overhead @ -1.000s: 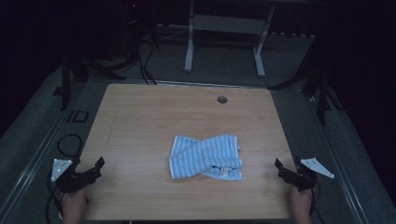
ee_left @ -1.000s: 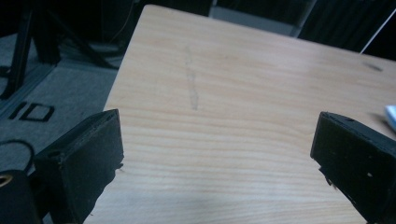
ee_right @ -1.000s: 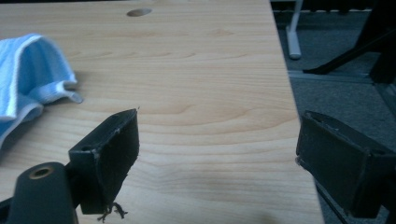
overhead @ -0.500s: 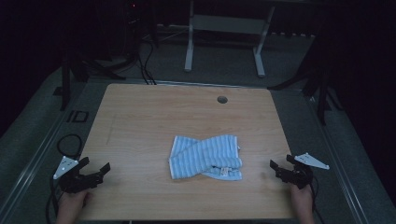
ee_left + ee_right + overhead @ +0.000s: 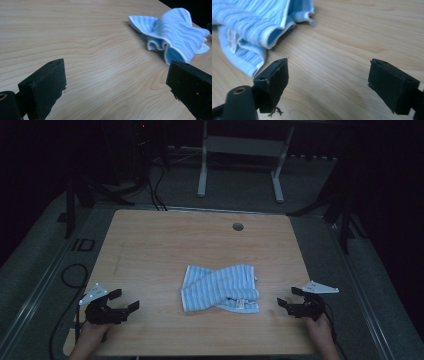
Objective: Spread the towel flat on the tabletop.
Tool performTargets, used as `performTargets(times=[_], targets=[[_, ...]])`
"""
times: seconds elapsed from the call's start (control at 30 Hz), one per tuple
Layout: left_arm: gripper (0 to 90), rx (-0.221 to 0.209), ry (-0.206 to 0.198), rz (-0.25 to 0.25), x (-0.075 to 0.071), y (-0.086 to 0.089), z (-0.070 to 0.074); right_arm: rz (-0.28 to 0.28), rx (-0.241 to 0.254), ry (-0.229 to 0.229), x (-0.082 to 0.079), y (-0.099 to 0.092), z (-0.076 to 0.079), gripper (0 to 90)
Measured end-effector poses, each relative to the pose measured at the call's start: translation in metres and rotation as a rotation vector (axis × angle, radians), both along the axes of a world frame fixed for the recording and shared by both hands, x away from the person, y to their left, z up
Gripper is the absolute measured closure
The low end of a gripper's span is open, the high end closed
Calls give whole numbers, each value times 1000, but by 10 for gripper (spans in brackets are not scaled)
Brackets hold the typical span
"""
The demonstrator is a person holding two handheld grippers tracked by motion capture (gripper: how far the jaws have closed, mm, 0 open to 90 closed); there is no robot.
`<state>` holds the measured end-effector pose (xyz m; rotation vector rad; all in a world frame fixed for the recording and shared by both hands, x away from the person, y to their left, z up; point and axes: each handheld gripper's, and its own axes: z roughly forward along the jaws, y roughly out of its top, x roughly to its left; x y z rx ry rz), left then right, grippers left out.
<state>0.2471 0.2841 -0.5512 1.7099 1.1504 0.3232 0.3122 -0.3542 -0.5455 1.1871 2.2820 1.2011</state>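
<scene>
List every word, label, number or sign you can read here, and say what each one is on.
"ID": on the floor mat left of the table.
Small tag on the blue striped towel: too small and blurred to read.
Nothing else carries readable text.

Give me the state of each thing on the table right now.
Towel: crumpled, folded over itself, lying flat on the table, untouched.
Left gripper: open, near the table's front left, clear of the towel.
Right gripper: open, near the front right, close to the towel but not touching.
</scene>
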Motion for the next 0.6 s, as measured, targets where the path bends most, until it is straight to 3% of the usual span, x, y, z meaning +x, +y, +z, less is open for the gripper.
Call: performTargets(times=[0.33,0.6], targets=[[33,22,-24,-105,4,-26,3,119,6,9,3,18,3,143],[33,71,-34,-186,11,-58,3,198,26,1,7,37,12,127]])
